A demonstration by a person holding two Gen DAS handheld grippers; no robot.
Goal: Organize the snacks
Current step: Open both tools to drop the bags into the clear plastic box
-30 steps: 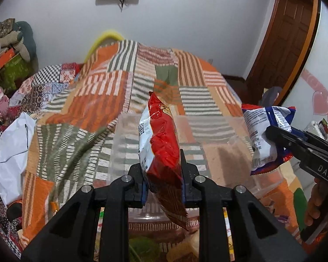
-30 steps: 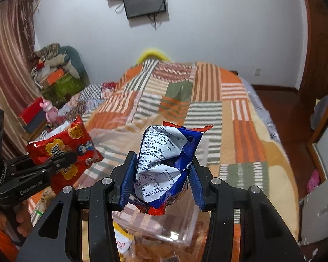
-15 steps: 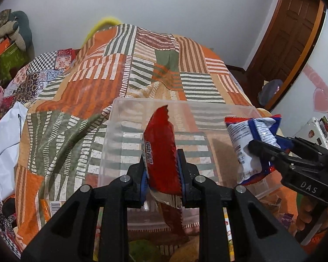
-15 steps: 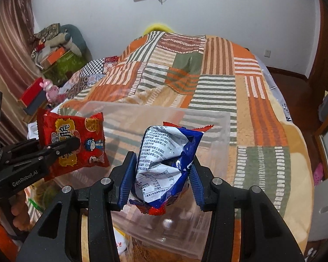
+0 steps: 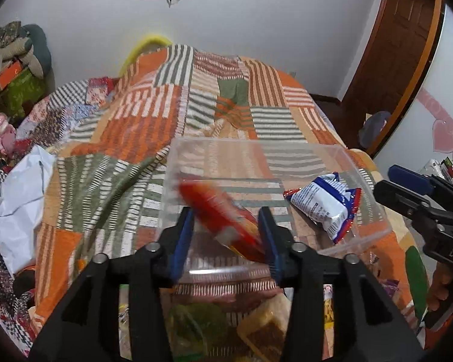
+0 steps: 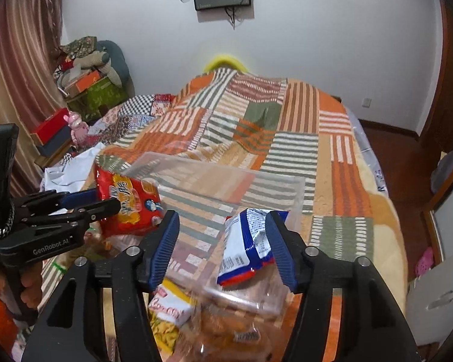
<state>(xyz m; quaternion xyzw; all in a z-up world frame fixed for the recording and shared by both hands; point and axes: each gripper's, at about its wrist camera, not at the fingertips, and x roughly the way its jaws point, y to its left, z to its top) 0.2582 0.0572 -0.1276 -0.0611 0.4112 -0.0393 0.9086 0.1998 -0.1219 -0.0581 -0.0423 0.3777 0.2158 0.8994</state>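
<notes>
A clear plastic bin [image 5: 326, 150] stands on the patchwork bedspread; it also shows in the right wrist view [image 6: 274, 178]. My left gripper [image 5: 226, 235] is open, and a blurred red snack bag [image 5: 223, 214] drops between its fingers into the bin. The red bag [image 6: 126, 205] shows beside the left gripper [image 6: 84, 202] in the right wrist view. My right gripper [image 6: 223, 241] is open, and the blue and white snack bag [image 6: 247, 247] falls from it into the bin. That bag [image 5: 326, 205] lies at the bin's right side in the left wrist view.
More snack packs lie in front of the bin: a green one [image 5: 196, 325], a tan one [image 5: 265, 325], a white and yellow one [image 6: 169, 310]. A white cloth [image 5: 18, 199] lies left. Boxes and toys [image 6: 84, 84] are stacked at the left wall. A wooden door [image 5: 389, 54] is right.
Both grippers have opened over the bin. The red bag and the blue and white bag have left the fingers and are dropping into the bin.
</notes>
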